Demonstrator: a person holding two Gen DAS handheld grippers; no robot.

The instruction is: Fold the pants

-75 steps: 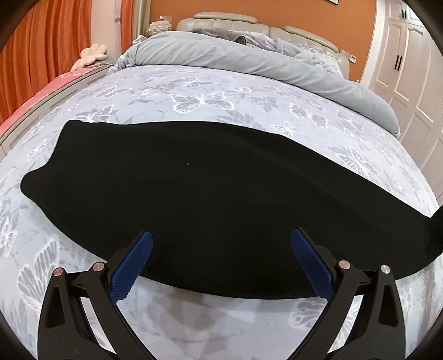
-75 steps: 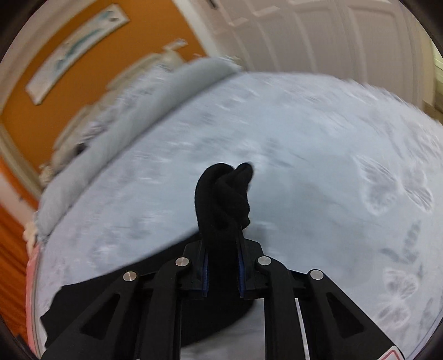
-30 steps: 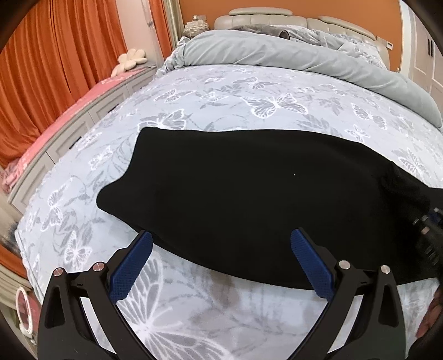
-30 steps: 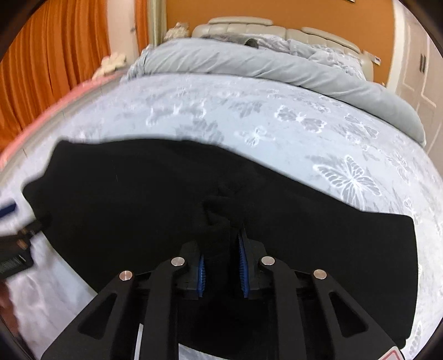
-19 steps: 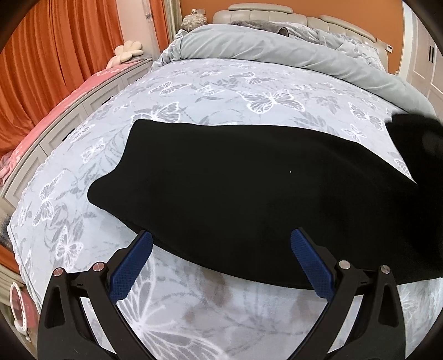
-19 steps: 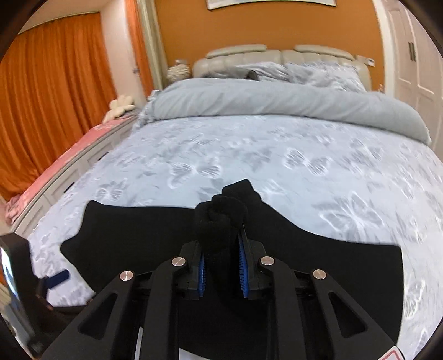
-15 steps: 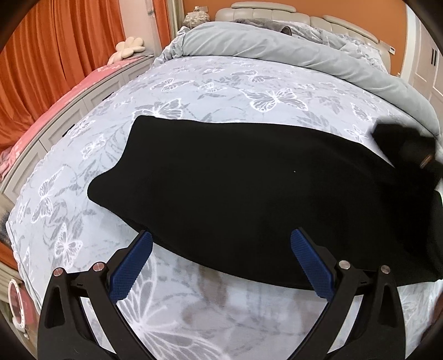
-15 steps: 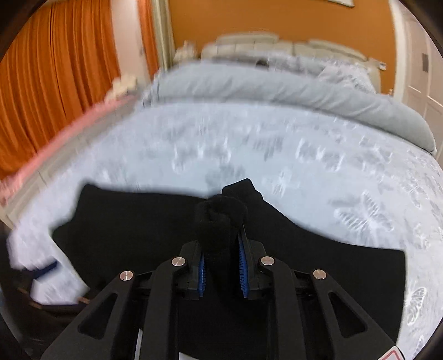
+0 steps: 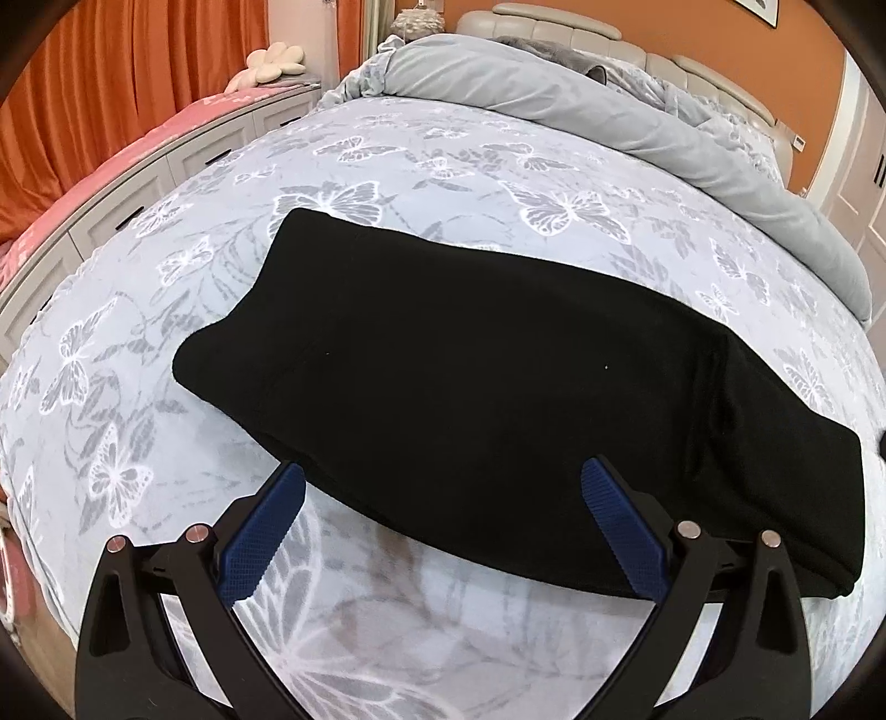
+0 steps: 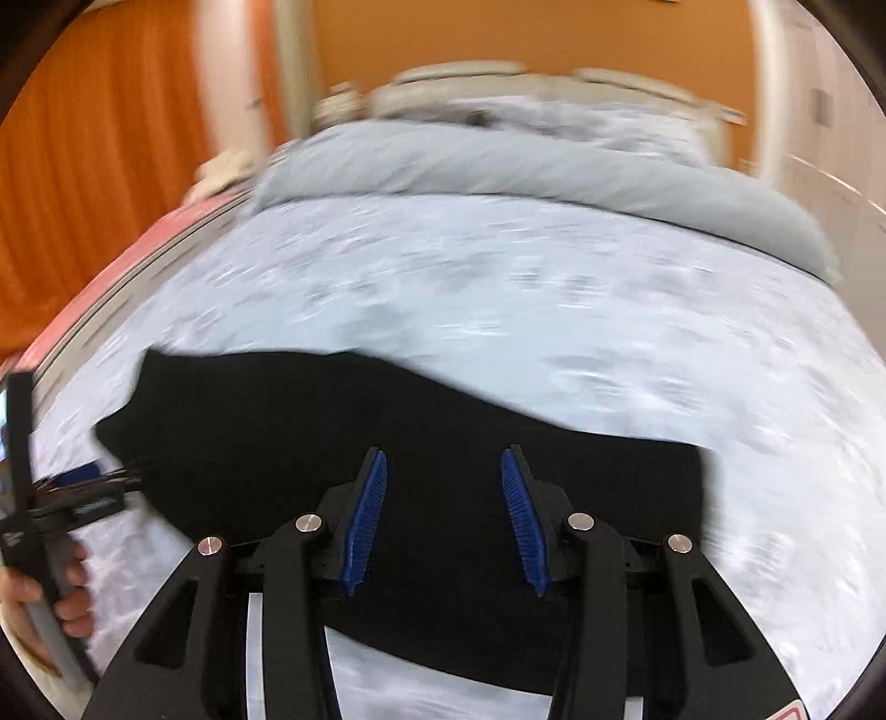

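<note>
The black pants (image 9: 498,387) lie folded over in a flat, shorter band across the butterfly-print bed cover (image 9: 421,149). My left gripper (image 9: 443,482) is open and empty, its blue pads just above the near edge of the pants. My right gripper (image 10: 443,471) is open and empty, hovering over the pants (image 10: 421,443) in the blurred right wrist view. The left gripper and the hand holding it (image 10: 61,570) show at the left edge of that view.
A rolled grey duvet (image 9: 609,94) and headboard (image 9: 637,41) lie at the far end of the bed. A pink-topped bench with drawers (image 9: 127,160) and orange curtains (image 9: 127,72) run along the left. White wardrobe doors (image 9: 864,183) stand at the right.
My right gripper carried the leg end over onto the pants, then opened and let it go. The pants now lie doubled over and shorter. The left gripper stayed open, shifting slightly.
</note>
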